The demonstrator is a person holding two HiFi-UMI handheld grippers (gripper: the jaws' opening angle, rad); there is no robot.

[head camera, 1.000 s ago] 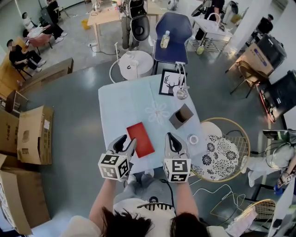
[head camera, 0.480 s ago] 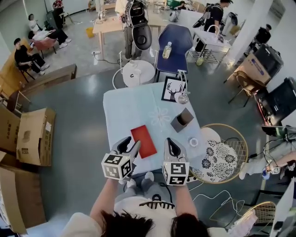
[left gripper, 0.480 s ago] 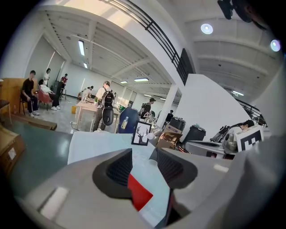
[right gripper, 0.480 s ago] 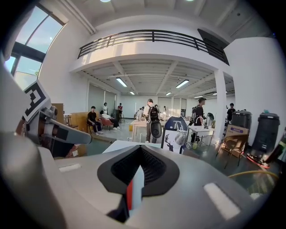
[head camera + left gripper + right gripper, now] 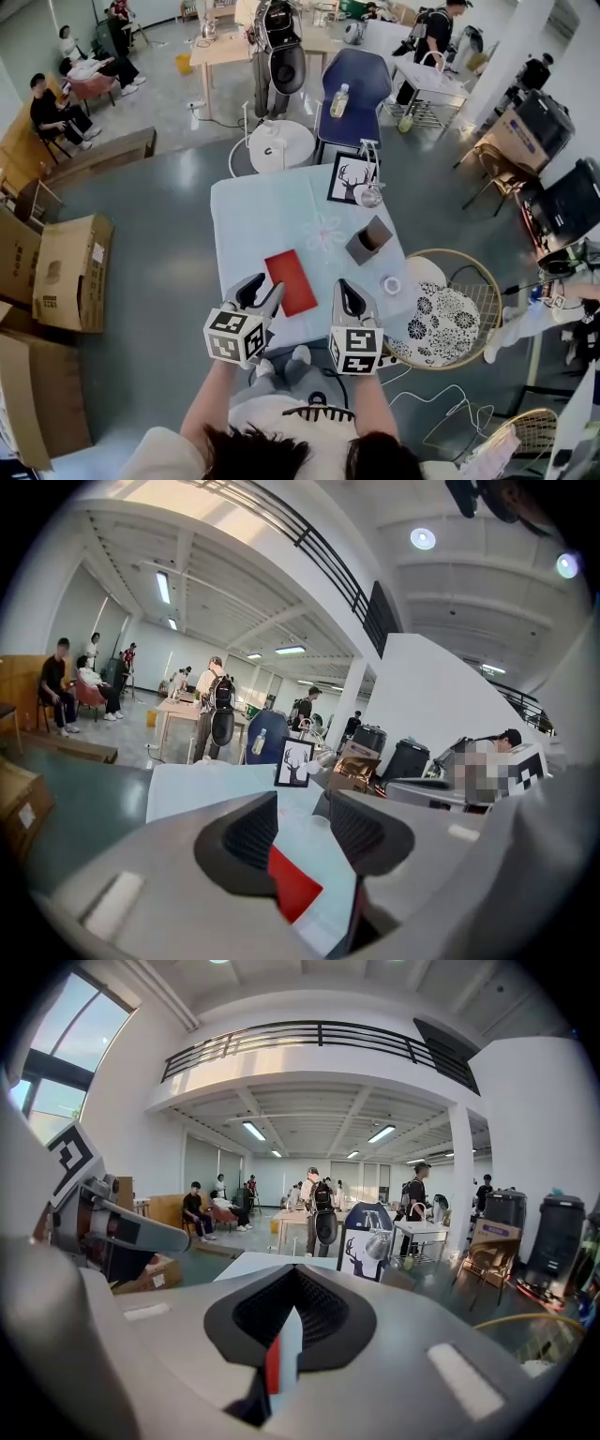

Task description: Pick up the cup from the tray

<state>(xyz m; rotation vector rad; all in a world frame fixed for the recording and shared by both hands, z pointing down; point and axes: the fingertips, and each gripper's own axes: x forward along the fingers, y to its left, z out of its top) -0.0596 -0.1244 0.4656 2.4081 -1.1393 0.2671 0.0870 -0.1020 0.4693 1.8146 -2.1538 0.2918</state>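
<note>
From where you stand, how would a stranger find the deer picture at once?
Start at the pale blue table. At its far edge, before the blue chair, stands the framed picture. It alone shows a black deer head on white, unlike the plain brown box nearby.

A framed deer picture stands at the far right corner of the table. A brown box sits by the right edge, with a tape roll (white) towards the near right corner.

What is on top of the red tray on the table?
Nothing shows on the red tray; its top looks bare. The left gripper covers part of its left edge, which cannot be checked.
</note>
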